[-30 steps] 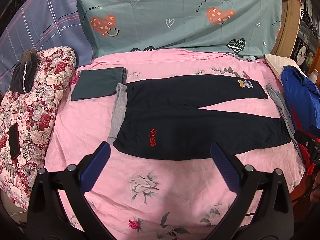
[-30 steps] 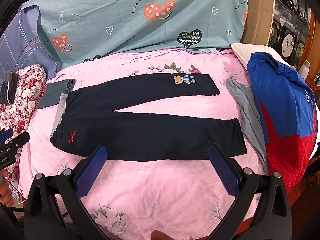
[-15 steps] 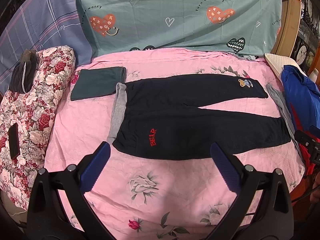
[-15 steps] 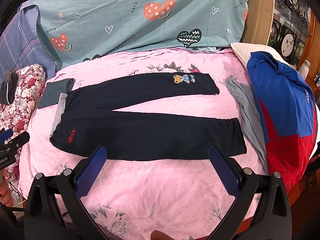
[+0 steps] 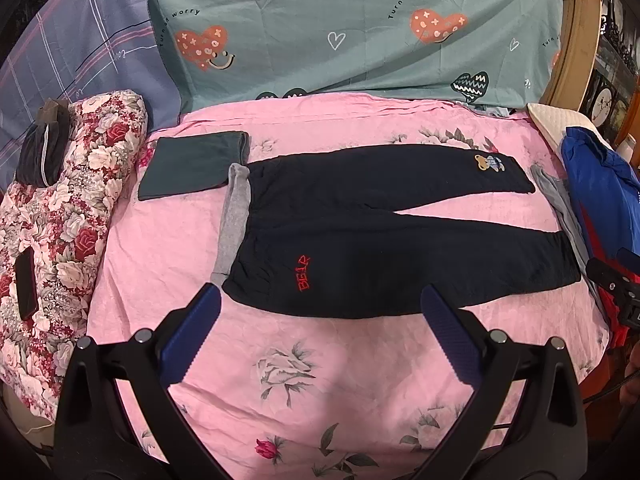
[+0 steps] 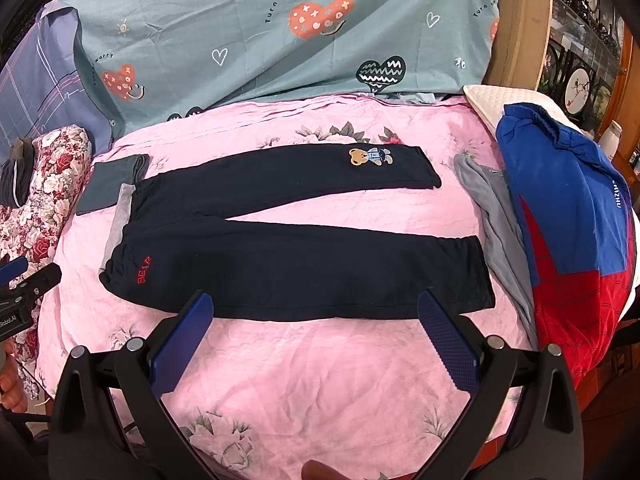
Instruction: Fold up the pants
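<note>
Dark navy pants (image 5: 380, 232) lie flat on the pink floral bed sheet (image 5: 320, 380), waist at the left, legs spread to the right. They have red lettering near the waist and a bear patch on the far leg, and also show in the right wrist view (image 6: 304, 264). My left gripper (image 5: 320, 328) is open and empty, hovering just in front of the waist's near edge. My right gripper (image 6: 316, 328) is open and empty, hovering just in front of the near leg. Each gripper shows at the other view's edge.
A folded dark green garment (image 5: 192, 164) and a grey cloth (image 5: 234, 208) lie beside the waist. A floral quilt roll (image 5: 60, 216) is at the left. A blue and red garment (image 6: 576, 232) and grey garment (image 6: 496, 220) lie right. Teal bedding (image 5: 360, 28) stands behind.
</note>
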Action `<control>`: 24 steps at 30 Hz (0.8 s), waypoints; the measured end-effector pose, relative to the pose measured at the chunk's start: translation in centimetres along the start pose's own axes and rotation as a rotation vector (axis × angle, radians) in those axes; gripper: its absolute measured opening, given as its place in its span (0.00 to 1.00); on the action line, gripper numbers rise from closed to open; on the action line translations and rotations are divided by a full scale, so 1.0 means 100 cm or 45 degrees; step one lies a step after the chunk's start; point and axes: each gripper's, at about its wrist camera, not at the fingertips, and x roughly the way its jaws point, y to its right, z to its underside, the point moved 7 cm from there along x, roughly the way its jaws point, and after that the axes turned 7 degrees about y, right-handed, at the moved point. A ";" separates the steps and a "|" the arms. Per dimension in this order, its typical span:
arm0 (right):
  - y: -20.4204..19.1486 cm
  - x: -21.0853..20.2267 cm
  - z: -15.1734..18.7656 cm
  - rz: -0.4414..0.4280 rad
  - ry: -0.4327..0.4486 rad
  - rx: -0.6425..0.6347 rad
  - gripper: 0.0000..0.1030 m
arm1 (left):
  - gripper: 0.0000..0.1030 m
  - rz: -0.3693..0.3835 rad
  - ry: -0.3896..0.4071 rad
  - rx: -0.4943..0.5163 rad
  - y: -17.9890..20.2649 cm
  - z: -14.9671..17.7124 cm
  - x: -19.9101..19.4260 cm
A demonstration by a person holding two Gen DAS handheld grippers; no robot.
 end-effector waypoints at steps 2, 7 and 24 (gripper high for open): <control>0.000 0.001 0.002 -0.002 -0.001 -0.003 0.99 | 0.98 0.006 -0.002 0.004 0.002 0.001 0.000; -0.001 0.003 0.003 -0.003 -0.005 -0.007 0.99 | 0.98 0.014 -0.012 0.013 0.004 0.001 0.001; -0.004 0.006 0.000 0.001 -0.022 -0.016 0.99 | 0.98 0.029 -0.027 0.034 0.011 0.000 0.004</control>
